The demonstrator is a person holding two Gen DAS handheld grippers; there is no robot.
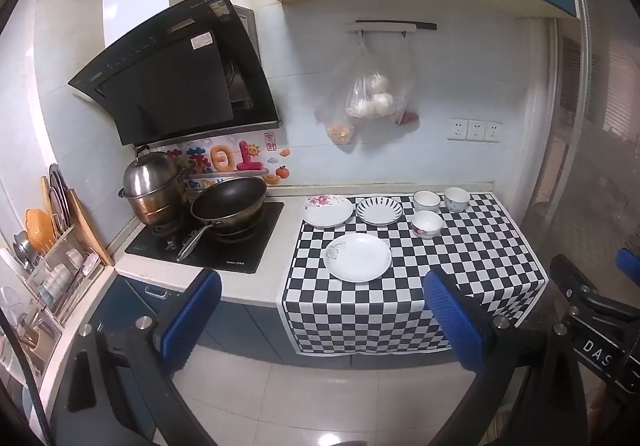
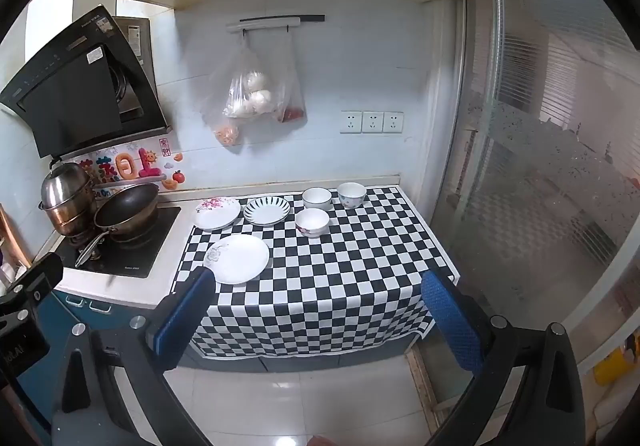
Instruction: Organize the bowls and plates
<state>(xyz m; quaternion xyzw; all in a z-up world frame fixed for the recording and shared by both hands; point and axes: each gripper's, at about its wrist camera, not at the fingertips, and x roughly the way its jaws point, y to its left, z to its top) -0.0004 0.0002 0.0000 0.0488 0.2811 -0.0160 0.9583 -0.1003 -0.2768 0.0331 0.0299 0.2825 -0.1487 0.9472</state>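
Note:
Three plates lie on a checkered cloth: a large white plate nearest me, a pink-flowered plate and a black-striped plate behind it. Three small bowls stand to their right: one with a red pattern, a white one and a blue-flowered one. My left gripper and right gripper are both open and empty, held back from the counter edge, above the floor.
A hob with a black pan and a steel steamer pot stands left of the cloth. A dish rack sits at far left. Plastic bags hang on the wall. A glass door bounds the right.

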